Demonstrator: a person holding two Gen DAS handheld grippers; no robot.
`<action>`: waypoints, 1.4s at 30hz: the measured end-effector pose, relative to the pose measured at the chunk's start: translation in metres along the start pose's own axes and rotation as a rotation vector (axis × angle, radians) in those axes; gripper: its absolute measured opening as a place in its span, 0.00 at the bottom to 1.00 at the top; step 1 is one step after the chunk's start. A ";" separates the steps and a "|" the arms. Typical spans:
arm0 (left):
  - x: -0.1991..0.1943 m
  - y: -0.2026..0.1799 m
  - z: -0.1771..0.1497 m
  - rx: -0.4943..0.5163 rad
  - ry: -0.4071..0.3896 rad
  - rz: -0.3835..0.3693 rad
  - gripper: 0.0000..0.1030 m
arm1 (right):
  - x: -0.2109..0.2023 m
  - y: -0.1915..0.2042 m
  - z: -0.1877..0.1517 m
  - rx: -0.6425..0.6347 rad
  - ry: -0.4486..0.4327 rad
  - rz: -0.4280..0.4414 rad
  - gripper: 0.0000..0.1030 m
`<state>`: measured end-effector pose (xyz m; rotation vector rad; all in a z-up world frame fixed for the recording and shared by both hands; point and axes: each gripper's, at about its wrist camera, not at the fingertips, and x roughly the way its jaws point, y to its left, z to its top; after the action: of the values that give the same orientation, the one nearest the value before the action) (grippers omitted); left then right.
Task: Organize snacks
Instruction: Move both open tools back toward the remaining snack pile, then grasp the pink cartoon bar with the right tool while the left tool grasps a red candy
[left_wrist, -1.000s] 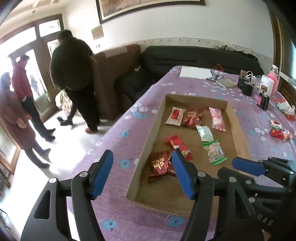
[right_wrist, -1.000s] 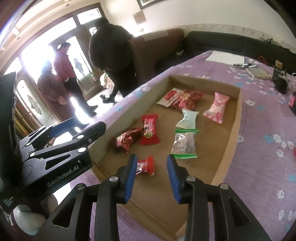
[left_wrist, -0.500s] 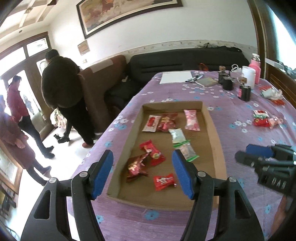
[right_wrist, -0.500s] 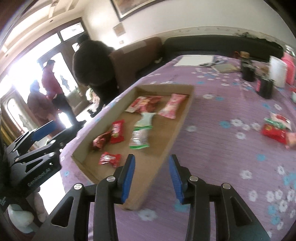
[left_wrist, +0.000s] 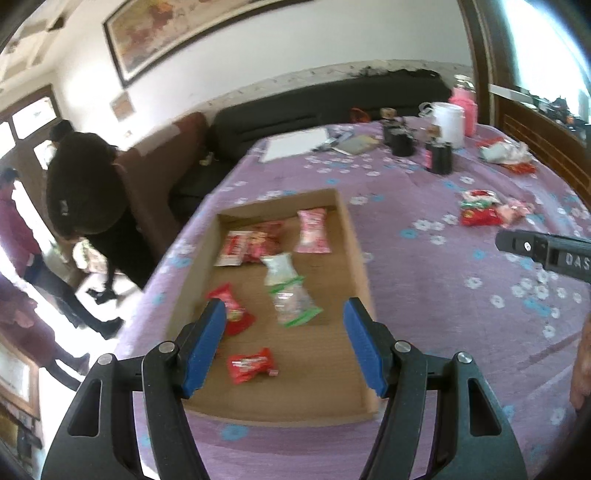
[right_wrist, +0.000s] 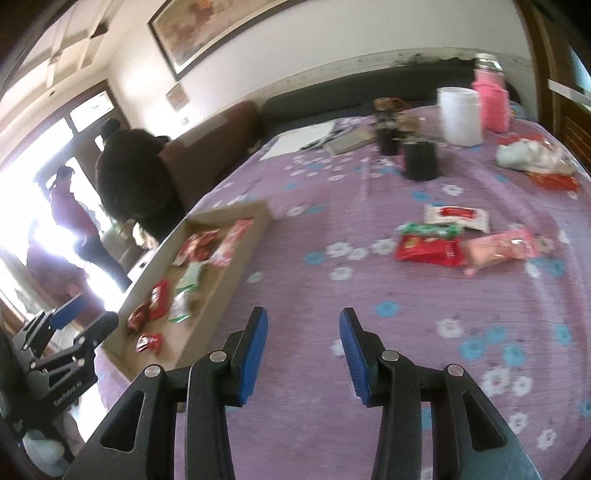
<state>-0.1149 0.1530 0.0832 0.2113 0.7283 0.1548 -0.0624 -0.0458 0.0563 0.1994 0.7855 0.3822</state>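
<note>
A shallow cardboard tray (left_wrist: 356, 258) on the purple flowered tablecloth holds several wrapped snacks, among them a small red packet (left_wrist: 251, 365) near its front. The tray also shows in the right wrist view (right_wrist: 225, 284) at the left. My left gripper (left_wrist: 284, 339) is open and empty, above the tray's near end. My right gripper (right_wrist: 303, 350) is open and empty over bare cloth to the right of the tray. Loose snacks lie further right on the cloth: a red packet (right_wrist: 428, 249), a pink packet (right_wrist: 502, 249) and a white packet (right_wrist: 456, 216).
At the table's far end stand a white cup (right_wrist: 460, 116), a pink bottle (right_wrist: 491, 105), dark cups (right_wrist: 419, 158), papers (right_wrist: 303, 142) and a crumpled bag (right_wrist: 532, 157). Sofas and three standing people (left_wrist: 88, 192) are beyond the table's left edge.
Both grippers have swung right. The right gripper left the tray and now faces the loose snacks on the cloth. The left gripper still looks over the tray. Both stay open.
</note>
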 end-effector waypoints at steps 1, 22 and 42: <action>0.003 -0.004 0.002 -0.006 0.021 -0.052 0.64 | -0.002 -0.006 0.001 0.008 -0.004 -0.008 0.42; 0.015 -0.048 0.010 -0.039 0.101 -0.396 0.64 | 0.049 -0.143 0.074 0.205 0.005 -0.347 0.46; 0.022 -0.045 0.008 -0.083 0.141 -0.449 0.64 | 0.067 -0.090 0.069 0.077 0.097 -0.195 0.46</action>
<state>-0.0905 0.1127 0.0641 -0.0462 0.8903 -0.2294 0.0537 -0.1026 0.0323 0.1749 0.9081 0.1788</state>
